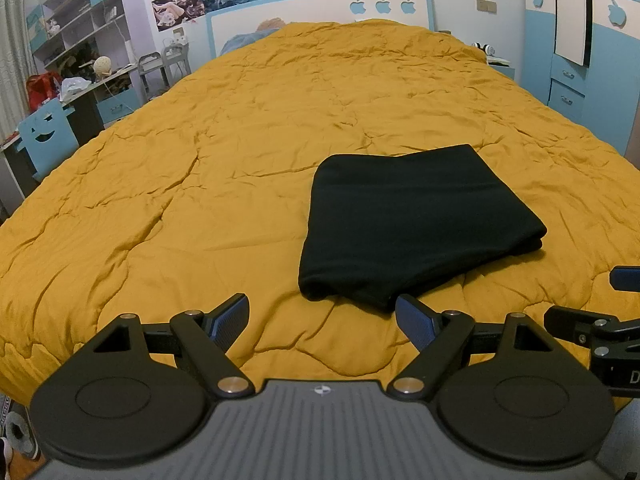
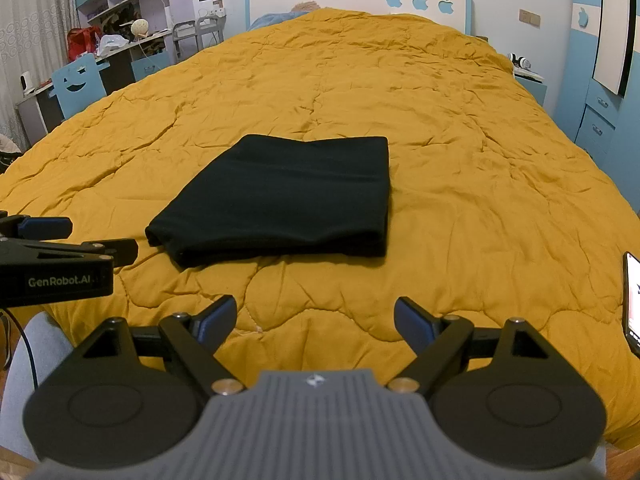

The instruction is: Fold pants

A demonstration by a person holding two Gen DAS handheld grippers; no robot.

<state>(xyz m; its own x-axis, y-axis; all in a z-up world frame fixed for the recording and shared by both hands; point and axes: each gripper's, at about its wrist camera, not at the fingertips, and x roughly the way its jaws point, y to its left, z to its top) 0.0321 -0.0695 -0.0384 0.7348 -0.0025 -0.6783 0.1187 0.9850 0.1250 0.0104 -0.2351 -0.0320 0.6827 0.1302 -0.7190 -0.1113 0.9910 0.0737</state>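
Observation:
Black pants (image 1: 416,224) lie folded into a compact rectangle on the mustard-yellow quilt (image 1: 240,140), near the bed's front edge; the same bundle (image 2: 288,196) sits centre-left in the right wrist view. My left gripper (image 1: 322,312) is open, hovering just short of the pants' near edge, nothing between its fingers. My right gripper (image 2: 316,316) is open too, held back over the quilt (image 2: 460,160) in front of the pants. Each gripper shows in the other's view: the right one (image 1: 596,308) at the right margin, the left one (image 2: 68,240) at the left margin.
A phone (image 2: 632,304) lies on the quilt at the right edge. A blue headboard (image 1: 320,12) stands at the far end. Desk, blue chair (image 1: 48,132) and shelves line the left side; a blue wardrobe (image 1: 580,60) and nightstand stand right.

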